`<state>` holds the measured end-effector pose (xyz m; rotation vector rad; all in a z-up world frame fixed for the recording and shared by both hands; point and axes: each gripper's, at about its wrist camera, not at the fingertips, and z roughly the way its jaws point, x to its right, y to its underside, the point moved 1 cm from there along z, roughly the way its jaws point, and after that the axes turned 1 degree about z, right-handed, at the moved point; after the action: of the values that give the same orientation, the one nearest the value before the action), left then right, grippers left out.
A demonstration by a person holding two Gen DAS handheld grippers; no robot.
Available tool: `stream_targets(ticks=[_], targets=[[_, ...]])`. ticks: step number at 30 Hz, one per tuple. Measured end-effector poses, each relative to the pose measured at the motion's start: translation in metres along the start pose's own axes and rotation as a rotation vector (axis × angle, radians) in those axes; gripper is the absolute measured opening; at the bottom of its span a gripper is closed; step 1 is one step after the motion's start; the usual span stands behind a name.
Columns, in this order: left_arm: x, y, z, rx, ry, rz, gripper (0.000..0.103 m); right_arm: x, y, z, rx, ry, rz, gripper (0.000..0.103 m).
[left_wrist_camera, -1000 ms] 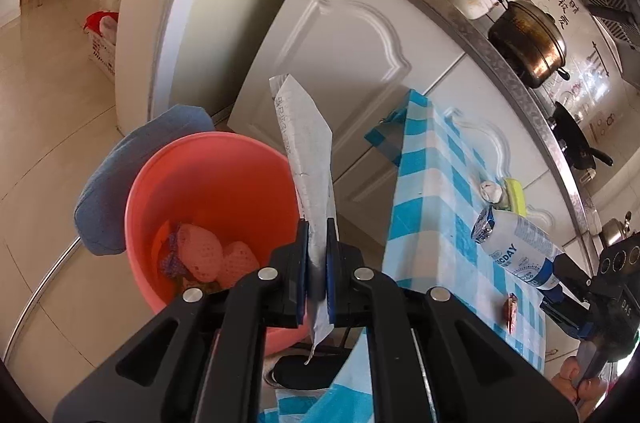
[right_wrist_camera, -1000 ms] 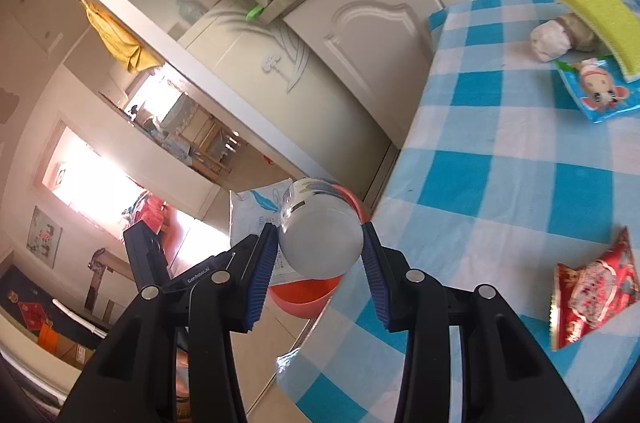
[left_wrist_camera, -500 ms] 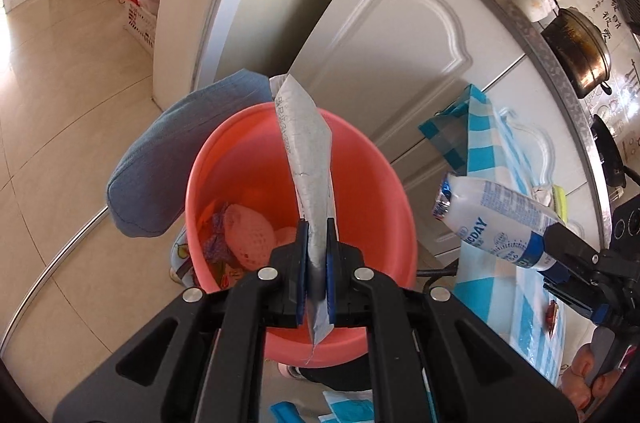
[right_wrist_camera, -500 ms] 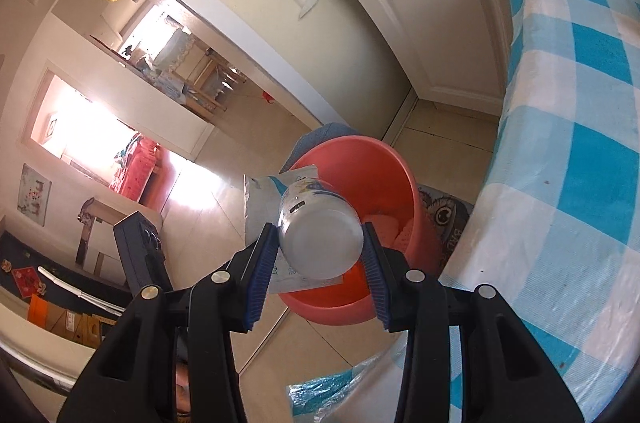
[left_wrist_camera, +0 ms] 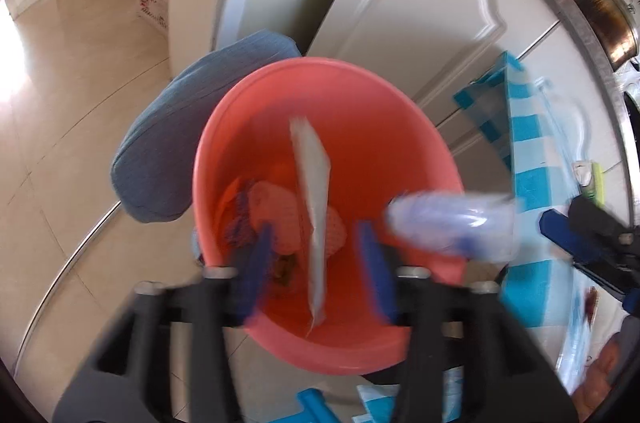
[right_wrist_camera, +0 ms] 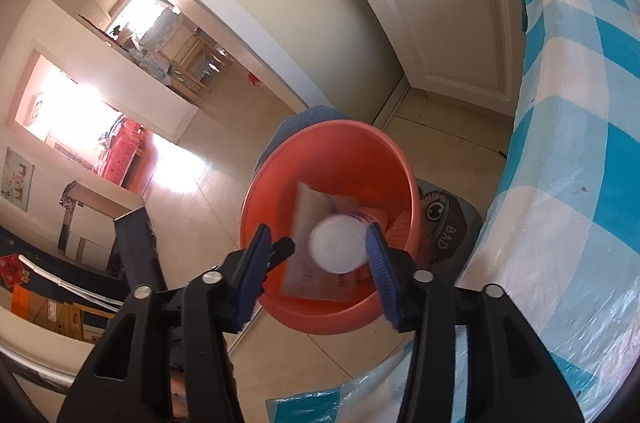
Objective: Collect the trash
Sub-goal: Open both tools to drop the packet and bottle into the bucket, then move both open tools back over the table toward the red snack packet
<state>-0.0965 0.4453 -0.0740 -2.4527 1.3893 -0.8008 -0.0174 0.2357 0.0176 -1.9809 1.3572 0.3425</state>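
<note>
floor (right_wrist_camera: 448, 139): tiled | on it: red bucket (right_wrist_camera: 280, 191) (beside mat (right_wrist_camera: 452, 223))

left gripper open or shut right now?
Open: left gripper pads stand apart, the flat grey wrapper loose between them over the red bucket.

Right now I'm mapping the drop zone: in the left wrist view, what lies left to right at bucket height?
Blue cushion → red bucket → white packet → plastic bottle → checked tablecloth → right gripper.

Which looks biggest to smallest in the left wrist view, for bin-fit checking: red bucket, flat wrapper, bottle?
1. red bucket
2. flat wrapper and bottle: similar apparent size, both blurred and nearer the camera, so unranked.
</note>
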Motion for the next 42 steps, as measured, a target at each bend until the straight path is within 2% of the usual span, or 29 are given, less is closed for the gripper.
stream_targets(ticks=[1,3,5,7,15,18,24,29,42], targets=[[0.0,0.001,0.001,-0.008,-0.019,0.0,0.07,0.0,0.001,-0.004,0.014,-0.008,0.01,0.071],[0.002,0.001,-0.001,-0.004,-0.036,0.017,0.071,0.001,0.002,-0.012,0.041,-0.018,0.01,0.073],[0.006,0.001,-0.006,0.015,-0.052,0.046,0.08,0.002,0.004,-0.022,0.073,0.004,0.0,0.078],[0.012,0.0,-0.014,0.048,-0.065,0.07,0.084,0.005,0.007,-0.032,0.1,0.023,-0.007,0.081],[0.034,-0.005,-0.036,0.122,-0.05,0.117,0.087,0.025,0.022,-0.076,0.217,0.049,0.026,0.085],[0.039,-0.006,-0.044,0.138,-0.029,0.127,0.088,0.033,0.027,-0.091,0.277,0.053,0.034,0.09],[0.059,-0.004,-0.054,0.153,0.01,0.155,0.089,0.045,0.034,-0.118,0.368,0.051,0.06,0.091],[0.078,-0.001,-0.06,0.155,0.037,0.188,0.09,0.054,0.042,-0.132,0.408,0.094,0.051,0.091],[0.13,0.019,-0.074,0.152,0.078,0.294,0.09,0.086,0.067,-0.173,0.491,0.125,0.06,0.091]])
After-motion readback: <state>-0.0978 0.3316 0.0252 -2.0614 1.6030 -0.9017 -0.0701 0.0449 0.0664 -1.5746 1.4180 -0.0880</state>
